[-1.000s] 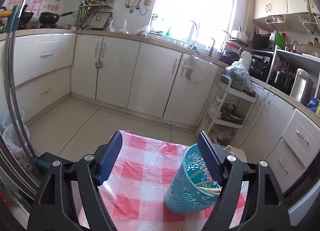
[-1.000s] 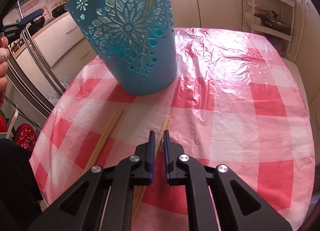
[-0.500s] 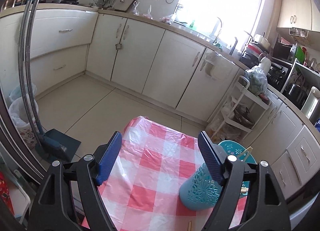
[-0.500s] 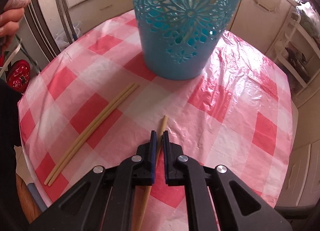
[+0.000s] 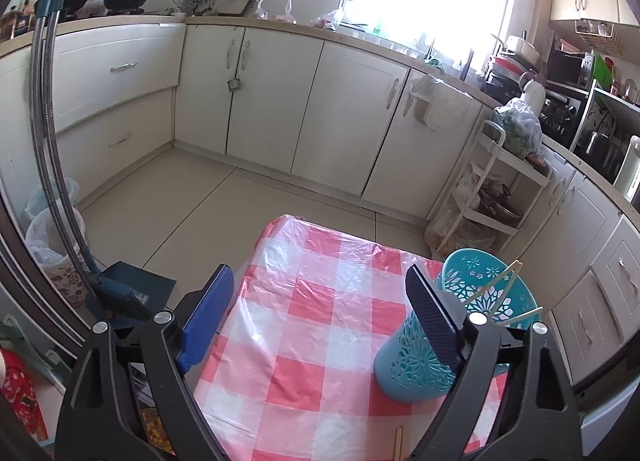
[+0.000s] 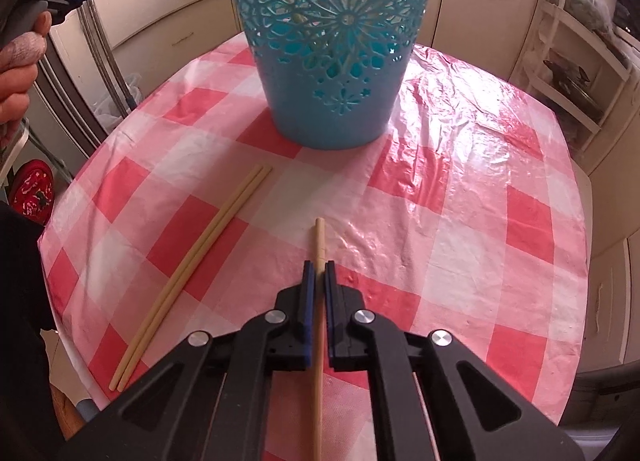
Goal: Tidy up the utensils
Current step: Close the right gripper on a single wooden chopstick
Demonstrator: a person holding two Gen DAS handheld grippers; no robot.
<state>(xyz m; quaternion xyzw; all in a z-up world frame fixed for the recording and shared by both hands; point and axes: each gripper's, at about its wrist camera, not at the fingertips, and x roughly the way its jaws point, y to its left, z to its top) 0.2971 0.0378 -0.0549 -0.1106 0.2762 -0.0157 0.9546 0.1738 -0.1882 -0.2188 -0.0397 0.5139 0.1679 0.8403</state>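
A teal cut-out utensil holder [image 6: 332, 45] stands on the red-checked tablecloth [image 6: 460, 221]; in the left wrist view the holder [image 5: 448, 333] has chopsticks [image 5: 494, 283] sticking out of it. My right gripper [image 6: 319, 267] is shut on a single bamboo chopstick [image 6: 319, 239], which points at the holder. Two more chopsticks [image 6: 200, 257] lie side by side on the cloth to its left. My left gripper [image 5: 320, 293] is open and empty, held high above the table, left of the holder.
The table's edges [image 6: 68, 221] fall off close on the left and right. A white shelf rack [image 5: 492, 197] and kitchen cabinets [image 5: 280, 101] stand beyond the table. A dustpan and broom [image 5: 120, 293] stand on the floor at left.
My right gripper swung so that the held chopstick now points straight at the holder. My left gripper rose and drew back, showing more of the table.
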